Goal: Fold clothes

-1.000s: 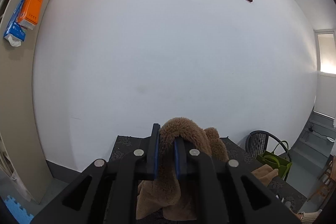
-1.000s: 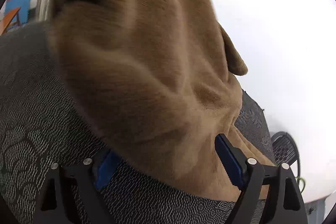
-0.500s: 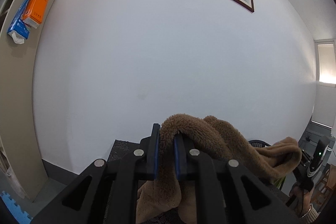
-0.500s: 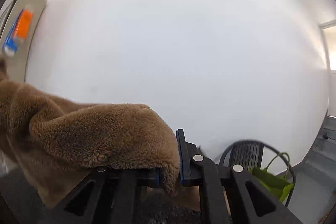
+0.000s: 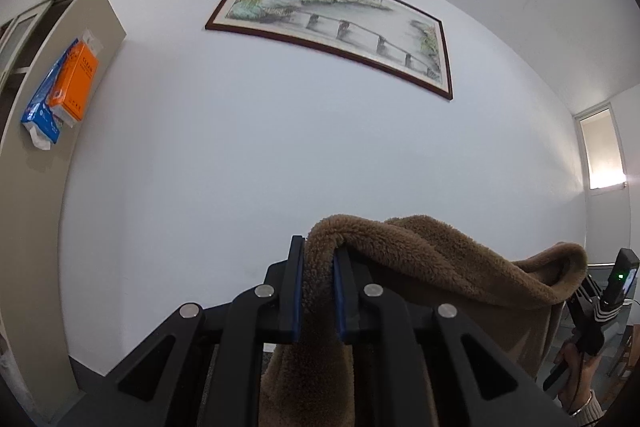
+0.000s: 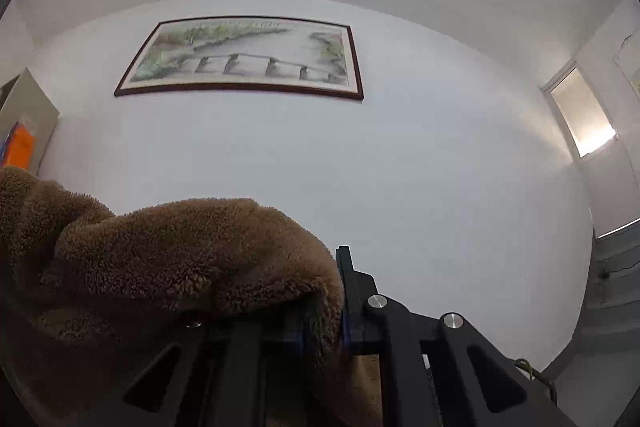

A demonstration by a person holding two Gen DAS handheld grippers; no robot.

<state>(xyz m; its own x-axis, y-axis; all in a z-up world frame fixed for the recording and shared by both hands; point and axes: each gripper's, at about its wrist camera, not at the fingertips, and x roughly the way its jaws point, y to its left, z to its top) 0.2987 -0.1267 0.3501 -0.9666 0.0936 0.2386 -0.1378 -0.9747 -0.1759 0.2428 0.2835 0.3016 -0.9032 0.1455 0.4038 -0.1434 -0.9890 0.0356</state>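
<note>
- Both hand-held grippers are now pointing higher than a second ago, with the framed painting (image 5: 332, 27) sitting fully in view and the dark tabletop gone from sight.
- Left hand-held gripper (image 5: 318, 291) is clamping a fold of the brown fleece garment (image 5: 420, 255) below the painting; its jaws have just been easing slightly.
- Right hand-held gripper (image 6: 324, 319) is pinching another edge of that garment, jaws nearly together.
- Fleece is hanging stretched between them, below the painting.
</note>
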